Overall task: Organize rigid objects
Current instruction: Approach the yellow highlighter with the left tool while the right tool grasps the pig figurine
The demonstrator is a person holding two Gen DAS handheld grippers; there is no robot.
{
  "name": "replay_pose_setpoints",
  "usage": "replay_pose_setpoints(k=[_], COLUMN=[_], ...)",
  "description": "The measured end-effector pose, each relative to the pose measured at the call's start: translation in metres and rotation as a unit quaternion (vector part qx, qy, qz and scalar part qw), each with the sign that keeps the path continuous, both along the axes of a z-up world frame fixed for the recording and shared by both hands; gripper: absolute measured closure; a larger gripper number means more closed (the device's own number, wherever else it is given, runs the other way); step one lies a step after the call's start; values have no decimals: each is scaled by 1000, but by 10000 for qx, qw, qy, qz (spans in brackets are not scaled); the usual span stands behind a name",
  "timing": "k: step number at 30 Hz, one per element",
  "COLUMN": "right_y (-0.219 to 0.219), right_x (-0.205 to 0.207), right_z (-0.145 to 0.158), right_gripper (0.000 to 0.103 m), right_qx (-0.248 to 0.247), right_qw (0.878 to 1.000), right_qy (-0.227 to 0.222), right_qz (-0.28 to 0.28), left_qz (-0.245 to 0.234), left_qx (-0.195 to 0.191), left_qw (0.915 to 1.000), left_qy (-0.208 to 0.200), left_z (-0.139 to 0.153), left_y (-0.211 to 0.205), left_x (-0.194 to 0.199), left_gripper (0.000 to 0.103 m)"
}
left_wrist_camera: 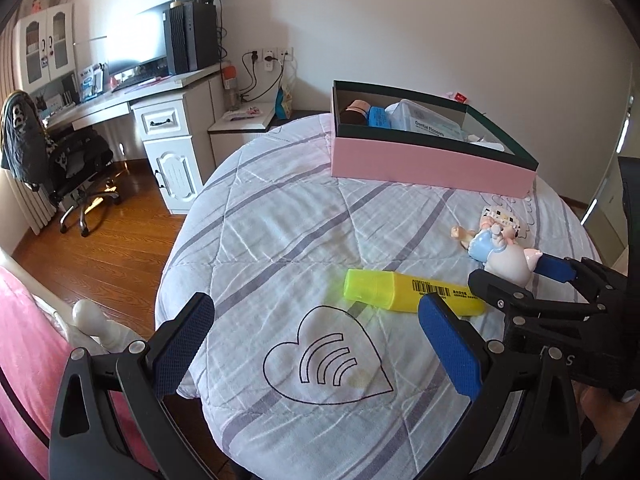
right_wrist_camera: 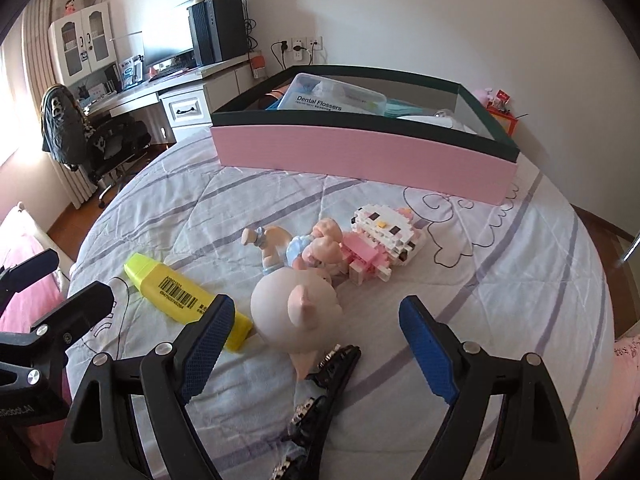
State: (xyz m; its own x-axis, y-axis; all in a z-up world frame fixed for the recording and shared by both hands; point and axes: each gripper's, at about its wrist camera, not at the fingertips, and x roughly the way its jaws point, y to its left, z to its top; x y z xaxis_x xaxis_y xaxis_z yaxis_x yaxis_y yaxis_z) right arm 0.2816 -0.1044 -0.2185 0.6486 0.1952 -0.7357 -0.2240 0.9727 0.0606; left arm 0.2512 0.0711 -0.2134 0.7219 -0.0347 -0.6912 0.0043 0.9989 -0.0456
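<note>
A bed point(right_wrist_camera: 500, 264) with a pale striped quilt carries everything. At its far side sits a pink box point(right_wrist_camera: 360, 156) with a dark rim (a dental flosser pack point(right_wrist_camera: 332, 98) lies inside). Nearer lie a pig figurine point(right_wrist_camera: 298, 312), a block-built cat point(right_wrist_camera: 384, 236) touching the figurine's far end, a yellow highlighter point(left_wrist_camera: 408, 292) just beside the pig, and a black hair clip point(right_wrist_camera: 328, 376) by the pig's head. The left gripper point(left_wrist_camera: 320, 344) hovers with jaws spread and empty. The right gripper point(right_wrist_camera: 316, 352) has its jaws spread either side of the pig's head, not pressing it.
</note>
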Motion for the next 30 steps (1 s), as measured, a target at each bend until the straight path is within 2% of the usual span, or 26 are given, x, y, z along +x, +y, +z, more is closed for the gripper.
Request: replay_pose_setpoints(k=[1, 2, 4, 8, 13, 19, 28, 30], right_y=[0, 0, 1, -3, -22, -49, -73, -74], right_x=[2, 4, 7, 4, -10, -22, -24, -24], right_z=[0, 0, -1, 0, 17, 32, 12, 9], right_gripper=[28, 44, 60, 61, 61, 61, 61, 61], right_qx=[43, 50, 117, 183, 289, 300, 445, 462], right_qw=[10000, 10000, 9996, 9990, 9984, 9983, 9986, 9986], right_qy=[7, 19, 94, 53, -230, -421, -269, -240], right_qz=[44, 81, 246, 405, 419, 285, 61, 73], left_qz=[-15, -40, -114, -321, -549, -472, -201, -37], left_qx=[-20, -42, -75, -32, 48, -97, -85, 127], left_qw=[10000, 10000, 9999, 9994, 9984, 9985, 9991, 9988], left_qy=[22, 37, 75, 105, 147, 241, 370, 478], left_z=[-1, -2, -3, -7, -10, -11, -12, -19], left_y=[0, 0, -2, -15, -37, -53, -76, -78], left_x=[1, 3, 5, 8, 9, 11, 29, 36], left_gripper=[0, 0, 0, 0, 0, 0, 0, 0])
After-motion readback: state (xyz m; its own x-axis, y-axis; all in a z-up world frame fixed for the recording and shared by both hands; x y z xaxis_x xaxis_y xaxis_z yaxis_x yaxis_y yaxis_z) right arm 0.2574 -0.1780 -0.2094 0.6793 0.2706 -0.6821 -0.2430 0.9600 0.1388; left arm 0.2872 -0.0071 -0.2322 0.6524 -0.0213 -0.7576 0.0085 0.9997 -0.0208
